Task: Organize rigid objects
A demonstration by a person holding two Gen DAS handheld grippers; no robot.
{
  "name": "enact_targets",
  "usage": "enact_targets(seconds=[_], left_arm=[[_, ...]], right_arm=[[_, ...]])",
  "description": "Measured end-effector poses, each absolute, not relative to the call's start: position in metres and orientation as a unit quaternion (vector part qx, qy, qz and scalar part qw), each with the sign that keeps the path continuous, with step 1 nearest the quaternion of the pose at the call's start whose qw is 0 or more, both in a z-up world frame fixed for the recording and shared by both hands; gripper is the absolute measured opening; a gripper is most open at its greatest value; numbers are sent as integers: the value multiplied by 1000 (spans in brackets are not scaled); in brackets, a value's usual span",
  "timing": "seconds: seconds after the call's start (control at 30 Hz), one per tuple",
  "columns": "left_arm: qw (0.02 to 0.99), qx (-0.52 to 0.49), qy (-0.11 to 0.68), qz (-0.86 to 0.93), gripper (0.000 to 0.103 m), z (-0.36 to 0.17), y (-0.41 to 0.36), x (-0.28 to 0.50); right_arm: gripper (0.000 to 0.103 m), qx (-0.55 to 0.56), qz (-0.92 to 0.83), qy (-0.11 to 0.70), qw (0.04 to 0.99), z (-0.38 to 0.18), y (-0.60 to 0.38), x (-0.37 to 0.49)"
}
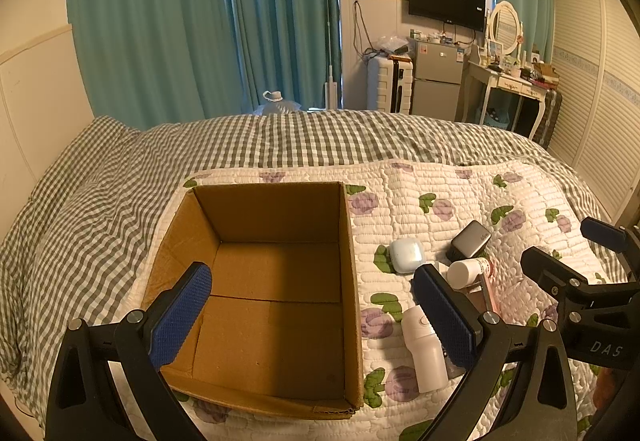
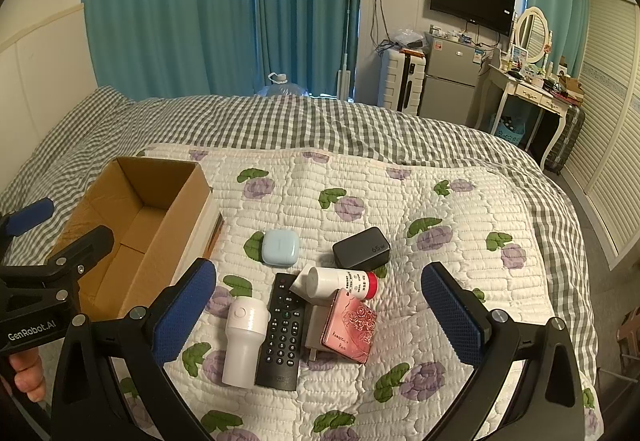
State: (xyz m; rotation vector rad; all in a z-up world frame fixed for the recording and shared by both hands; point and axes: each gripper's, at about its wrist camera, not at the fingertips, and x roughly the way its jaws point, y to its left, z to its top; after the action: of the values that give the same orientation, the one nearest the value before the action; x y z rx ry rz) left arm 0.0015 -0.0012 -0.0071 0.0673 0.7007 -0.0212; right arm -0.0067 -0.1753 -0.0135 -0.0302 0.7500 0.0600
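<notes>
Both wrist views are dim and warm-toned, with a yellowish cast over the walls. Daylight filters softly through the teal curtains (image 1: 200, 21) far beyond the jaws. Shadow fills the near wall and floor of the cardboard box (image 1: 276, 281) between the left jaws. Objects between the right jaws cast only faint, soft shadows on the quilt (image 2: 440, 209). Focus is reasonably sharp. Fisheye distortion bends straight lines, and black vignetting darkens every corner.

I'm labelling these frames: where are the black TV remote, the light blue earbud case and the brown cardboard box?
Black TV remote (image 2: 283, 333): right wrist view, on its keypad.
Light blue earbud case (image 2: 279, 247): right wrist view, on its lid.
Brown cardboard box (image 1: 272, 345): left wrist view, on its inside floor.
</notes>
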Motion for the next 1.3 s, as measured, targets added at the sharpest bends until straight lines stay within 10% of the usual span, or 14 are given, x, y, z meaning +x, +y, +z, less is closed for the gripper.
enact_targets(seconds=[1.0, 1.3], left_arm=[[945, 41, 323, -29, 103, 26, -39, -17], [910, 64, 404, -70, 101, -47, -104, -7]], right_arm=[[103, -22, 33, 353, 935, 18, -205, -20], [102, -48, 4, 390, 919, -2, -243, -23]])
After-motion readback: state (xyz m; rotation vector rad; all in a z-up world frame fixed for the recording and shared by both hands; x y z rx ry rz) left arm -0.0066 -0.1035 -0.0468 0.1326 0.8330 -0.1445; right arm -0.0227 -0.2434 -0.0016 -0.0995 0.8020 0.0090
